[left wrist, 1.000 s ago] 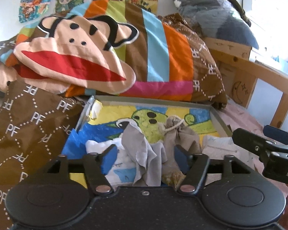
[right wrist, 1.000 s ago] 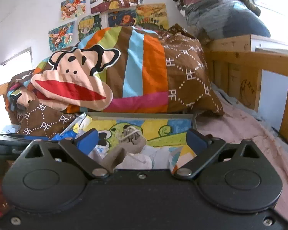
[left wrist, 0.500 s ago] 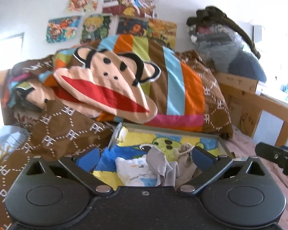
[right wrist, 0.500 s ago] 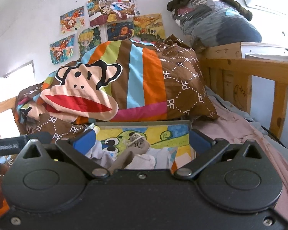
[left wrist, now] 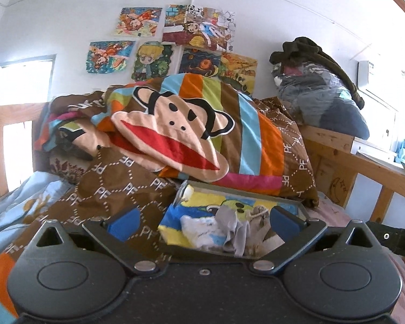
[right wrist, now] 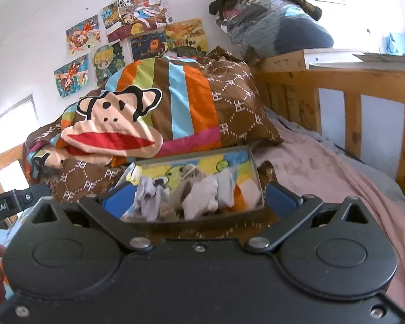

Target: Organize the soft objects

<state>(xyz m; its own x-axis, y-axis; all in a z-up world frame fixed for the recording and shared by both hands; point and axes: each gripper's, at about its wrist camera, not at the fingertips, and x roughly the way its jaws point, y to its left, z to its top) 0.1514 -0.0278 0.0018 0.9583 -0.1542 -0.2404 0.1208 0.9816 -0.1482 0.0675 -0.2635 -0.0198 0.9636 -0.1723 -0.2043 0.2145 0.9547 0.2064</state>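
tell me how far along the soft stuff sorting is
Done: small cloths and a grey rag already lie in the colourful box on the bed. In hand: nothing; left gripper and right gripper both show open, empty jaws. Left: the rumpled monkey quilt behind the box.

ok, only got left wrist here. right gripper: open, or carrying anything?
Observer: The right gripper is open, with nothing between its pads.
Operator: What's in the box's right half? It's hidden from here.
Observer: A white bundle lies there in the box, next to a grey cloth.
Operator: And right of the box?
Observer: A pink blanket runs to a grey sheet below the wooden rail.
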